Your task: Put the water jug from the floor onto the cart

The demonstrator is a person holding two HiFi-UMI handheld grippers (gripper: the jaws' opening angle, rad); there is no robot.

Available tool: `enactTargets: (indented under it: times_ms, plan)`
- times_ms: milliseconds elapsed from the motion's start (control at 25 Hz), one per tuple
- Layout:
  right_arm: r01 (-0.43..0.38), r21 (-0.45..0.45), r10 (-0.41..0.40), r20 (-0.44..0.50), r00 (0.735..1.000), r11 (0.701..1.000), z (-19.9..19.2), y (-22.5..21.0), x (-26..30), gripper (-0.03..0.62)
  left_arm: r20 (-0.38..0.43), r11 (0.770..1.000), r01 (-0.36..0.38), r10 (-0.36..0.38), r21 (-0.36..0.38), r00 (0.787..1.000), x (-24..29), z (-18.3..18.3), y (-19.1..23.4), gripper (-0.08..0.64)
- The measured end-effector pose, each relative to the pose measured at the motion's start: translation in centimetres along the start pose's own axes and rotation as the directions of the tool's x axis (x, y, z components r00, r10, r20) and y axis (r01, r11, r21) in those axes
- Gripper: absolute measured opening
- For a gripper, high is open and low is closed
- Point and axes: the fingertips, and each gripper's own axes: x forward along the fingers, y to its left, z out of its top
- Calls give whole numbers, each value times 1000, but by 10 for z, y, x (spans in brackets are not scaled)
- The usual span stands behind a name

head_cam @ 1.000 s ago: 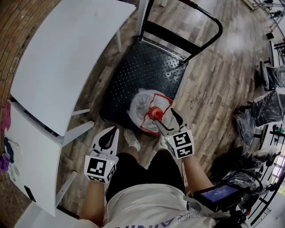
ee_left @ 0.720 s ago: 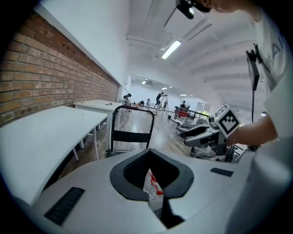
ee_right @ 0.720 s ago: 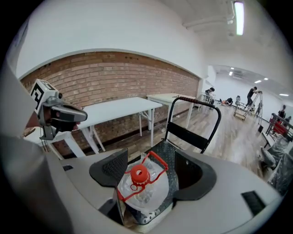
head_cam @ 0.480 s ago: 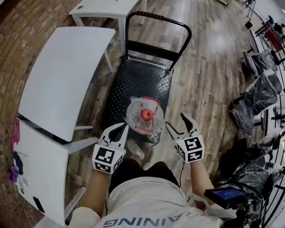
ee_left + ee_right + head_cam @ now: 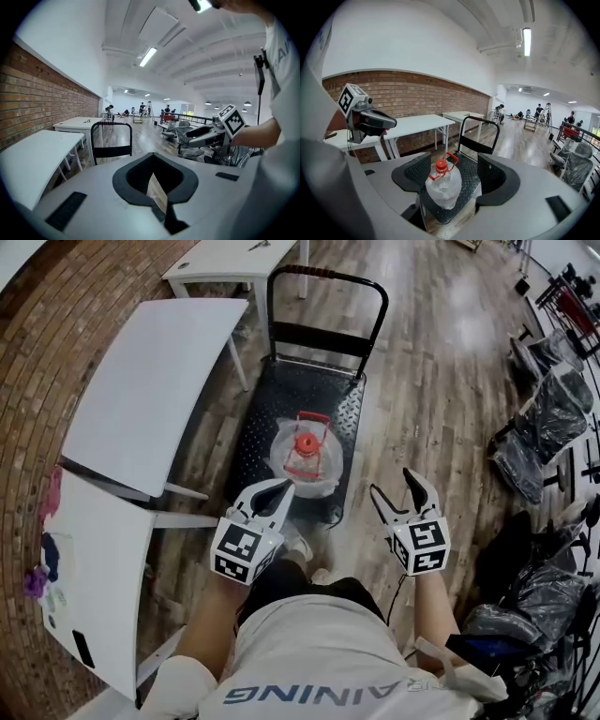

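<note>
Here the jug (image 5: 305, 457) stands upright on the cart (image 5: 267, 418), red cap up. The left gripper (image 5: 284, 486) hangs near it, jaws pressed together and empty. The right gripper (image 5: 394, 484) is off to the side, jaws spread wide, holding nothing

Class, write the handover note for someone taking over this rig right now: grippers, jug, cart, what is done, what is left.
Left gripper: shut, empty, above the cart's near edge.
Right gripper: open, empty; the jug shows beyond its jaws, not gripped.
Jug: upright on the cart deck, toward the near end, red cap on.
Done: jug is on the cart.
Left: nothing, it seems; perhaps check that the jug stands steady.
</note>
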Motion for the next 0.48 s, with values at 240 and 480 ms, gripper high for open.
enactTargets:
  times_ms: [240, 480]
  plan:
    - [38, 40, -41, 56, 998, 998, -7, 10, -60, 311, 41, 998, -21, 19, 53, 999, -36, 16, -33, 2]
    - [74, 34, -77, 121, 990, 997, 2, 28, -100, 216, 61, 997, -27, 23, 74, 998, -68, 21, -51, 2]
